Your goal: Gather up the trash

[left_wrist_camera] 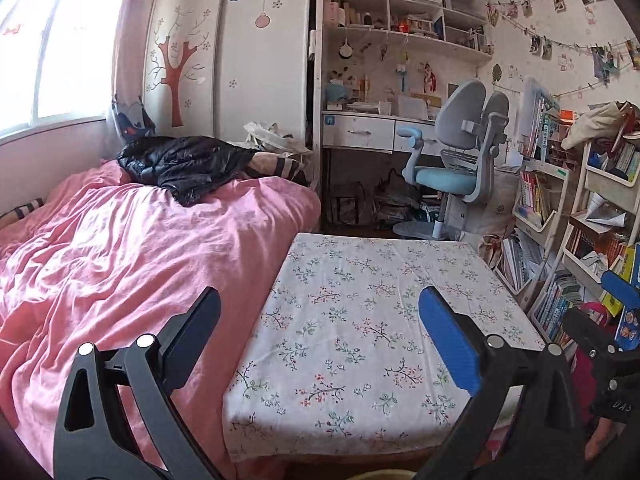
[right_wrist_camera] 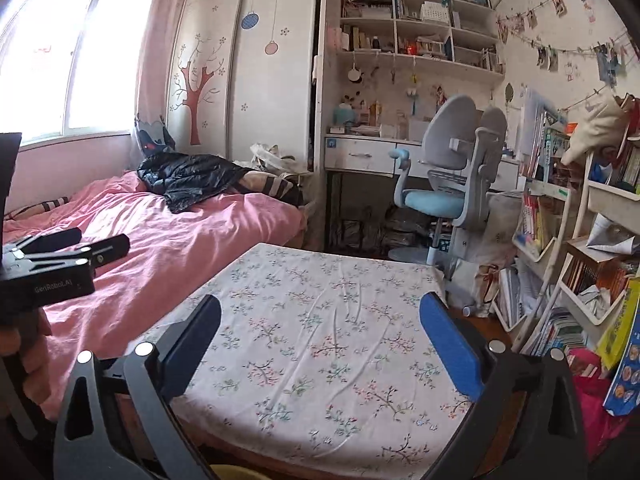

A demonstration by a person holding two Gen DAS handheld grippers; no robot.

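Above the floral-cloth table, left gripper and right gripper both gape empty; no trash shows on it, neither hand nearer.

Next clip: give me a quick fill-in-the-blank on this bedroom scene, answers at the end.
1. Both the left gripper and the right gripper are ____.
2. The cloth on the table has a ____ print.
3. The black jacket lies on the ____.
4. The chair seat is ____.

Answers: open; floral; bed; blue
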